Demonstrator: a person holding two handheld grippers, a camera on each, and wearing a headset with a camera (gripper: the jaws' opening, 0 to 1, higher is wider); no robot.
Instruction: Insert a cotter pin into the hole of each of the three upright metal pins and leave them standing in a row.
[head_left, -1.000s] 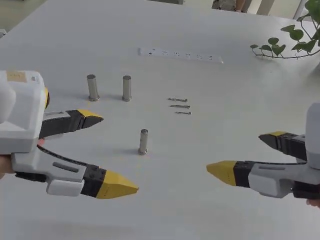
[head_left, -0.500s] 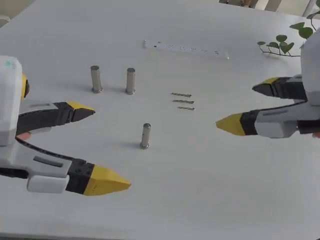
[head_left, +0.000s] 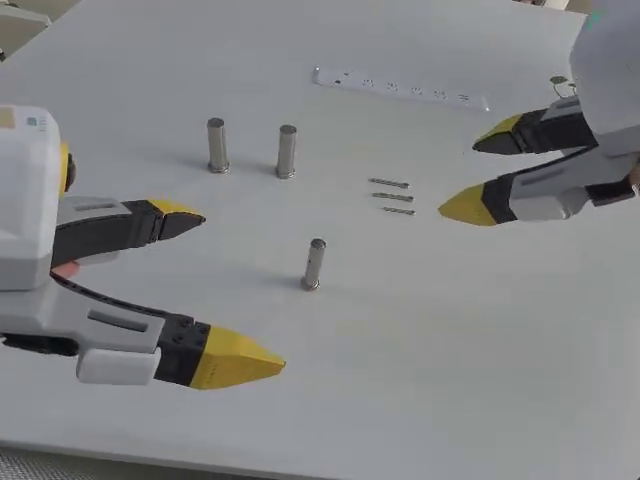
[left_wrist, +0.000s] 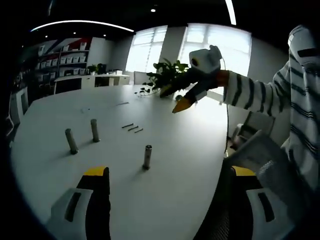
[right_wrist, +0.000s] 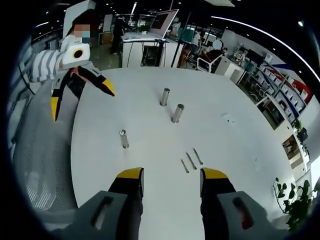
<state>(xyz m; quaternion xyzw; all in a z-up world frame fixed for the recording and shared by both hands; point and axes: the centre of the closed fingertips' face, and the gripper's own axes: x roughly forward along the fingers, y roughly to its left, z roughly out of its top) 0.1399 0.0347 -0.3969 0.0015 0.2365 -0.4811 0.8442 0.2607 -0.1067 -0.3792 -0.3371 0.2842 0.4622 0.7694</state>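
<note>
Nearest the person, the left gripper (head_left: 243, 290) hangs above the white table (head_left: 450, 330). Its jaws are spread wide with nothing between them. The left gripper view confirms this, the two yellow tips of that gripper (left_wrist: 169, 172) standing far apart over bare tabletop.

Just beyond, one metal pin (head_left: 314, 264) stands upright on its own, clear of both tools.

Farther out and to the right, three cotter pins (head_left: 392, 197) lie flat, side by side, loose on the surface and well apart from every upright pin. The right gripper (head_left: 458, 180) hovers just beside them on their right. Its jaws are parted and hold nothing. In the right gripper view the cotter pins (right_wrist: 191, 161) lie just ahead of that gripper's own separated tips (right_wrist: 172, 176).

Beyond, to the left, two more metal pins (head_left: 216, 146) (head_left: 287, 151) stand upright next to each other. The single pin sits nearer and to their right, out of line with them.

At the far edge lies a white power strip (head_left: 400, 88).

The left gripper view adds a striped sleeve (left_wrist: 255, 95) behind the right gripper (left_wrist: 172, 99) and a leafy plant (left_wrist: 165, 75) at the table's far side. The right gripper view adds the left gripper (right_wrist: 81, 100) seen from the front, jaws apart, with desks (right_wrist: 145, 47) beyond.
</note>
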